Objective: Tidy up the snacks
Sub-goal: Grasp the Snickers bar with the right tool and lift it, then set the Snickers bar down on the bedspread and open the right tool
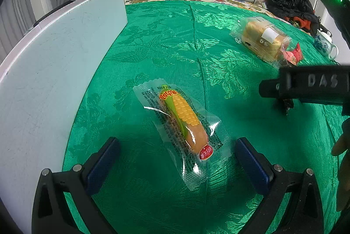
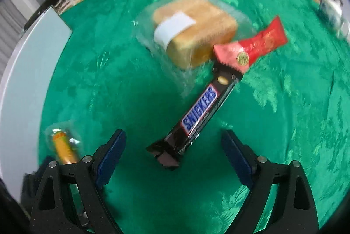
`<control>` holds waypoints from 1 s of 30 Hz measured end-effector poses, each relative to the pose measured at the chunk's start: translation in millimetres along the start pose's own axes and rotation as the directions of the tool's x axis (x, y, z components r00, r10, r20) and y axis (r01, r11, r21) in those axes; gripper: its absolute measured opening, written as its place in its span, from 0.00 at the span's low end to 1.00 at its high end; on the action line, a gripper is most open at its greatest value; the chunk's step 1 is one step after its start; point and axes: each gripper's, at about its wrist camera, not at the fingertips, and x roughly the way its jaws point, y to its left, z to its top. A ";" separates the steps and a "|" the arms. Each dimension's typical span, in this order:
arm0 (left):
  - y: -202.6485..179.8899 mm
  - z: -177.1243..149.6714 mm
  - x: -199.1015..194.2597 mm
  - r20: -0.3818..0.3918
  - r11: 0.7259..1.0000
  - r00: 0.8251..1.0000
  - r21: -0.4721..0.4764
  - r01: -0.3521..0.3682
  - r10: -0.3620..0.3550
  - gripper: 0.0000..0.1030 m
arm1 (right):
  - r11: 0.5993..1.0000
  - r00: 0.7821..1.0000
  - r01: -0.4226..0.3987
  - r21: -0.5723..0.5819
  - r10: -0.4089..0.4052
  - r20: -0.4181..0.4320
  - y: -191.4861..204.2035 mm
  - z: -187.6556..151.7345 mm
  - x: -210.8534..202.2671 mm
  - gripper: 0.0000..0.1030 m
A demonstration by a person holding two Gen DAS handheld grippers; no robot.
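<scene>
A corn-printed sausage pack lies on the green cloth, its near end between the tips of my open left gripper. My right gripper is open with the near end of a Snickers bar between its tips. A red candy wrapper overlaps the bar's far end, beside a wrapped bread loaf. The loaf and red wrapper also show in the left wrist view, as does the right gripper's body. The sausage pack lies left in the right wrist view.
A pale grey-white board stands along the left edge of the green cloth; it also shows in the right wrist view. A blue-and-white teapot sits at the far right. Pillows and dark clothes lie behind.
</scene>
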 end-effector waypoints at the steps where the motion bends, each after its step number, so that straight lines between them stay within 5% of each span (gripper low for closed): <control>1: 0.2 0.0 0.0 0.000 1.000 1.000 0.000 0.000 0.000 1.00 | 1.000 1.000 0.006 -0.021 -0.006 0.005 1.5 -1.7 0.3 0.86; 3: 0.1 -0.1 0.2 0.000 1.000 1.000 0.000 0.000 0.000 1.00 | 0.995 0.998 0.062 -0.082 -0.060 0.025 4.8 -6.5 -2.0 0.66; 4: -0.1 0.0 0.2 0.000 1.000 1.000 0.000 0.000 0.000 1.00 | 0.990 0.996 0.077 -0.116 -0.072 0.050 6.7 -9.5 -4.9 0.46; 8: 0.2 0.1 0.3 0.000 1.000 1.000 0.000 0.000 0.000 1.00 | 0.987 0.998 0.051 -0.153 -0.043 0.056 1.8 -18.5 -11.7 0.29; 17: 0.9 0.0 0.6 0.000 1.000 1.000 0.000 0.000 0.000 1.00 | 0.975 0.997 0.027 -0.222 -0.010 0.075 -48.2 -58.9 -34.2 0.28; 23: 1.1 -0.1 0.8 0.000 1.000 1.000 0.001 0.000 0.000 1.00 | 0.959 0.988 0.097 -0.265 -0.059 0.146 -106.7 -78.3 -51.0 0.28; 28: 1.0 -0.1 0.8 0.000 1.000 1.000 0.001 0.000 0.000 1.00 | 0.971 0.972 0.123 -0.206 -0.076 0.222 -168.3 -83.4 -55.9 0.30; 30: 0.7 0.0 0.9 0.000 1.000 1.000 0.001 0.000 0.000 1.00 | 0.982 0.970 0.094 -0.162 -0.053 0.238 -183.9 -83.4 -56.5 0.39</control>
